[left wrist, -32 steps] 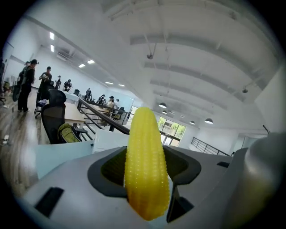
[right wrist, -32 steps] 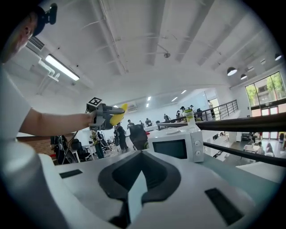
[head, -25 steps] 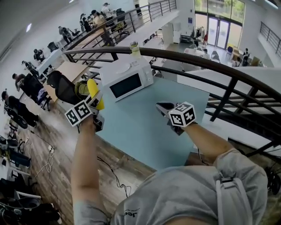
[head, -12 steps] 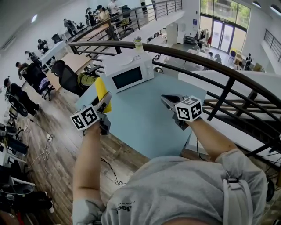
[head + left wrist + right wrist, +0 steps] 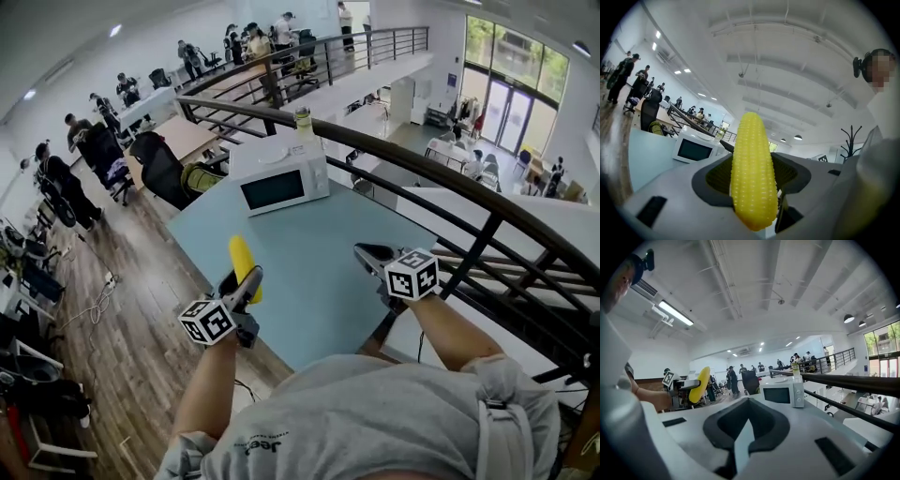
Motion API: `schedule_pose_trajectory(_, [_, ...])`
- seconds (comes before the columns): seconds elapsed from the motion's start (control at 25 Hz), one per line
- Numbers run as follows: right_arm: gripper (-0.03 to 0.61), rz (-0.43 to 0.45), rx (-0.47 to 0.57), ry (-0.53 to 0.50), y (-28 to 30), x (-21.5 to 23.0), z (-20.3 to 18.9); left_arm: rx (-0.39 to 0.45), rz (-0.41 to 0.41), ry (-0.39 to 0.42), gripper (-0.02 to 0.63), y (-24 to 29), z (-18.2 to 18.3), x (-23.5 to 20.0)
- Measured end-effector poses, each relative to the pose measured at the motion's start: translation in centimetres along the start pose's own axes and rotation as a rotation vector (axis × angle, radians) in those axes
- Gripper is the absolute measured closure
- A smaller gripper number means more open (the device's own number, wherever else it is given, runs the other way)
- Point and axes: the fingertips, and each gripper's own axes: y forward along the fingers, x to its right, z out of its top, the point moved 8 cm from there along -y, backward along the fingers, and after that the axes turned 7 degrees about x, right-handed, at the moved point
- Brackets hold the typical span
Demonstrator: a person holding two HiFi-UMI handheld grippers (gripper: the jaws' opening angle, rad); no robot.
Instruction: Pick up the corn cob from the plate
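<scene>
1 corn cob (image 5: 242, 264) is already off any plate, and no plate shows in any view. The cob sits clamped between the left gripper (image 5: 251, 281)'s fingers, which stand wide around its lower half. Its long axis runs out past the fingertips toward the far side, with the tip raised, so most of its length is free. It hangs over the near left corner of the blue worktop (image 5: 319, 234). The edge lies just beneath, and wooden floor lies beyond on the left. The right gripper (image 5: 367, 253) hovers well apart over the near right part, its fingers closed tip to tip on nothing. The left hand alone carries the task's thing, so the pick looks done. Bare worktop lies ahead as far as the microwave (image 5: 278, 178) at the far edge, and a dark railing (image 5: 469, 192) bounds the right and far sides.
</scene>
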Motion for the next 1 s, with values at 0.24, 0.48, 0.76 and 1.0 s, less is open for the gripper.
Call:
schedule_pose_trajectory(0.24, [0.569,0.084,0.016,-0.008,-2.5,2.8,-0.6,0.061,0.022,-0.060,0.354,-0.7,-4.5,3.6])
schedule_pose_trajectory(0.48, [0.569,0.186,0.001,0.000,-3.6,3.4,-1.8,0.061,0.071,-0.088,0.354,-0.8,-6.9,6.6])
schedule_pose_trajectory(0.76, [0.569,0.203,-0.012,0.046,-3.5,2.0,-3.1,0.073,0.037,-0.065,0.354,-2.0,-6.7,7.7])
schedule_pose_trajectory(1.0, [0.569,0.162,-0.009,0.061,-1.2,-1.0,-3.9,0.094,-0.048,-0.033,0.354,-3.5,-4.6,4.7])
